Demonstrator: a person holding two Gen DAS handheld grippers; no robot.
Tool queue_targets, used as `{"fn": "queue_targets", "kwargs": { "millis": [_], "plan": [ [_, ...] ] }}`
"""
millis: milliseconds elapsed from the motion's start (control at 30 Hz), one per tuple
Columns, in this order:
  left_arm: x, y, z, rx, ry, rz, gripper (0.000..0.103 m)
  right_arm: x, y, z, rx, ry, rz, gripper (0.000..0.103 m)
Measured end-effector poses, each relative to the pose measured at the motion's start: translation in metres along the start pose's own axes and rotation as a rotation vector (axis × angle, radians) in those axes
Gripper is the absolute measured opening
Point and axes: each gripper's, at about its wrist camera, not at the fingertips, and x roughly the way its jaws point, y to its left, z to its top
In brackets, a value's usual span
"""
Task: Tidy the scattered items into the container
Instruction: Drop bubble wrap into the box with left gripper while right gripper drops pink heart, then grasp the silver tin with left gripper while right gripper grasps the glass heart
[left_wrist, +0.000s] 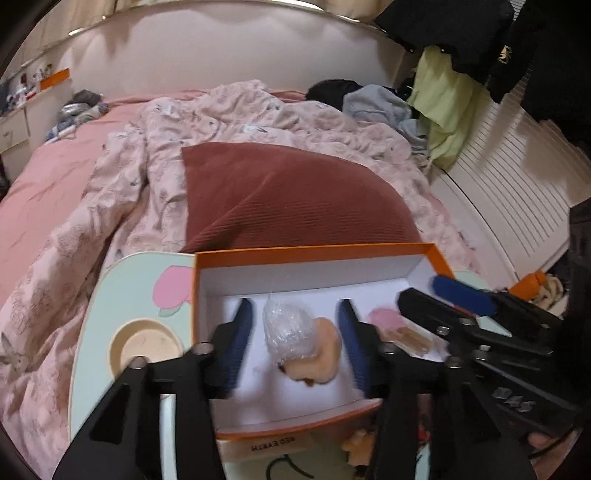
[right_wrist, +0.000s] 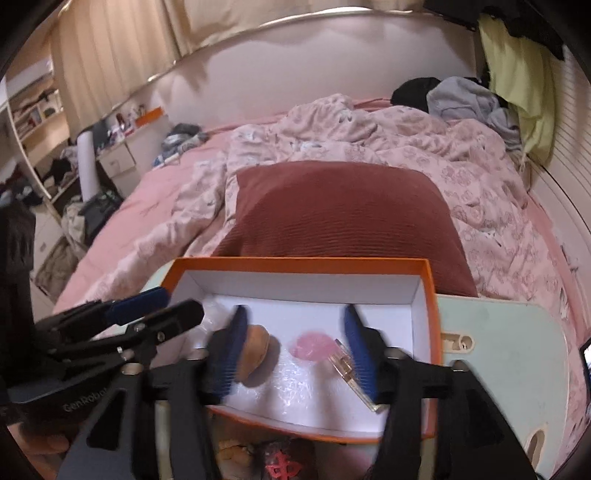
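Note:
An orange box (left_wrist: 314, 251) with a white inside stands on a pale green lap tray (left_wrist: 140, 295) on the bed. In it lie a clear plastic-wrapped lump (left_wrist: 290, 330), a tan puff (left_wrist: 325, 356), a pink round piece (right_wrist: 310, 345) and a gold-edged clip (right_wrist: 351, 376). My left gripper (left_wrist: 297, 345) hovers open over the wrapped lump and puff, touching neither. My right gripper (right_wrist: 295, 352) hangs open over the puff (right_wrist: 255, 354) and pink piece; the puff sits close by its left finger. Each gripper shows in the other's view, the right gripper (left_wrist: 443, 301) and the left gripper (right_wrist: 162, 310).
On the tray before the box's near wall lie a labelled packet (left_wrist: 266, 446), a yellowish item (left_wrist: 358, 448), a black cord and a red-and-black item (right_wrist: 282, 467). A cup recess (left_wrist: 146, 347) is at the tray's left. A rust pillow (left_wrist: 295, 199) and rumpled quilt lie beyond.

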Motion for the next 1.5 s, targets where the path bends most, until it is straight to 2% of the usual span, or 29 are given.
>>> {"fn": "queue_targets", "kwargs": {
  "millis": [33,133,333,533,667,767,967,1067,1100,1133,1167,1200,1500],
  "plan": [
    [-0.005,0.001,-0.003,0.003,-0.024,0.006,0.070,-0.005,-0.001,-0.002,0.003,-0.015,0.004,0.067],
    [-0.021,0.002,-0.012,0.003,-0.068,0.006,0.071,-0.019,-0.002,-0.009,0.004,-0.028,0.015,0.068],
    [-0.054,-0.005,-0.034,0.030,-0.067,-0.042,0.071,-0.049,0.006,-0.043,-0.045,0.000,0.020,0.069],
    [-0.091,-0.017,-0.102,0.133,-0.072,-0.046,0.071,-0.079,0.005,-0.099,-0.065,0.051,0.028,0.070],
    [-0.097,-0.019,-0.146,0.125,-0.038,-0.041,0.072,-0.089,0.007,-0.138,-0.087,0.084,-0.013,0.071],
    [-0.093,-0.021,-0.167,0.112,-0.013,-0.014,0.072,-0.089,0.009,-0.162,-0.081,0.107,-0.043,0.071],
    [-0.070,-0.027,-0.179,0.130,0.062,0.063,0.071,-0.072,0.011,-0.181,-0.084,0.172,-0.148,0.073],
    [-0.059,-0.024,-0.183,0.131,0.086,0.108,0.074,-0.069,0.013,-0.185,-0.100,0.177,-0.202,0.089],
    [-0.058,-0.024,-0.184,0.132,0.084,0.116,0.083,-0.067,0.013,-0.187,-0.103,0.180,-0.210,0.096],
    [-0.055,-0.023,-0.185,0.129,0.084,0.118,0.093,-0.066,0.014,-0.187,-0.103,0.185,-0.209,0.099],
    [-0.053,-0.022,-0.185,0.125,0.089,0.122,0.099,-0.064,0.013,-0.187,-0.103,0.192,-0.210,0.102],
    [-0.051,-0.021,-0.185,0.121,0.089,0.124,0.103,-0.063,0.012,-0.187,-0.103,0.196,-0.210,0.103],
    [-0.054,-0.022,-0.184,0.122,0.078,0.123,0.103,-0.062,0.011,-0.184,-0.104,0.195,-0.208,0.103]
  ]
}}
